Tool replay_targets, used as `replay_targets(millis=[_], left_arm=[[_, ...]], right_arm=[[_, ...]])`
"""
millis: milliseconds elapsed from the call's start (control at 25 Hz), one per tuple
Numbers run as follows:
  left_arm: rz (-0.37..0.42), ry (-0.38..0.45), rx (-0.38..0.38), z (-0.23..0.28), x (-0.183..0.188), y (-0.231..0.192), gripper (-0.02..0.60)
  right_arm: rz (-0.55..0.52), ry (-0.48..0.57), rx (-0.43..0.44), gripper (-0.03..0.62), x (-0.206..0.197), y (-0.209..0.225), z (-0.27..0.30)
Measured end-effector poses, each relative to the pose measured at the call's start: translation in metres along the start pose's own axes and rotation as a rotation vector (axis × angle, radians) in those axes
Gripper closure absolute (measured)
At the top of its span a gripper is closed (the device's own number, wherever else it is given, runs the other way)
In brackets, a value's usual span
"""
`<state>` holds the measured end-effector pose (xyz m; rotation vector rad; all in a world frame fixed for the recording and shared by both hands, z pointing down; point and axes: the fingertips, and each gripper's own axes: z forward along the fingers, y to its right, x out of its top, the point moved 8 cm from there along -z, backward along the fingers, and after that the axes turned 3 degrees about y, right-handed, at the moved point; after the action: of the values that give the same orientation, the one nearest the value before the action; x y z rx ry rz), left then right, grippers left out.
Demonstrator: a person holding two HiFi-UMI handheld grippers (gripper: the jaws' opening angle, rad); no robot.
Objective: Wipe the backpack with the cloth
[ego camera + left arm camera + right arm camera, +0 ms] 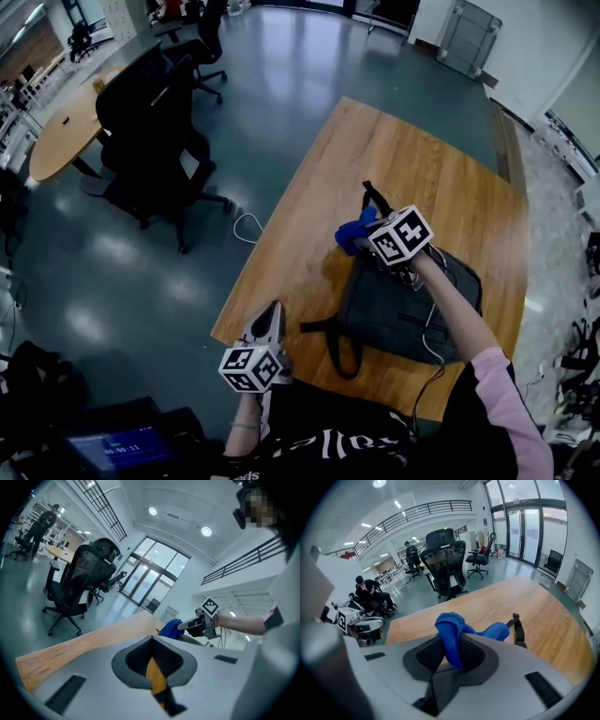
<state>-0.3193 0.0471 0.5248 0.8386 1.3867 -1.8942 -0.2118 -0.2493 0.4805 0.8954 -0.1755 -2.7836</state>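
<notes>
A dark grey backpack (398, 309) lies flat on the wooden table (412, 159), near its front edge, with its black straps trailing to the left. My right gripper (367, 240) hovers over the backpack's top end, shut on a bunched blue cloth (354, 232). In the right gripper view the cloth (451, 626) is pinched between the jaws, with the backpack's top handle (518, 631) just beyond. My left gripper (272, 319) is held off the table's front left corner, jaws shut with nothing in them. From the left gripper view the cloth (169, 627) shows ahead.
Black office chairs (155, 122) and an oval wooden table (66, 127) stand on the floor to the left. A white cable loop (248, 225) lies by the table's left edge. A small screen (117, 448) glows at bottom left. People sit in the background (370, 592).
</notes>
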Motion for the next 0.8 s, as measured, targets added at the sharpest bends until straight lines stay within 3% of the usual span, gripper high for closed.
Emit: replay_targets(millis=[440,800], left_arm=[[0.019,-0.026,-0.041,0.001,0.001,0.006,0.583],[0.037,-0.041,-0.059,0.003,0.003,0.005,0.583]], right_arm=[[0.017,0.049,0.175,0.528,-0.04,-0.119,-0.006],[0.208,0.177,0.272,0.528,-0.091,-0.198,-0.016]])
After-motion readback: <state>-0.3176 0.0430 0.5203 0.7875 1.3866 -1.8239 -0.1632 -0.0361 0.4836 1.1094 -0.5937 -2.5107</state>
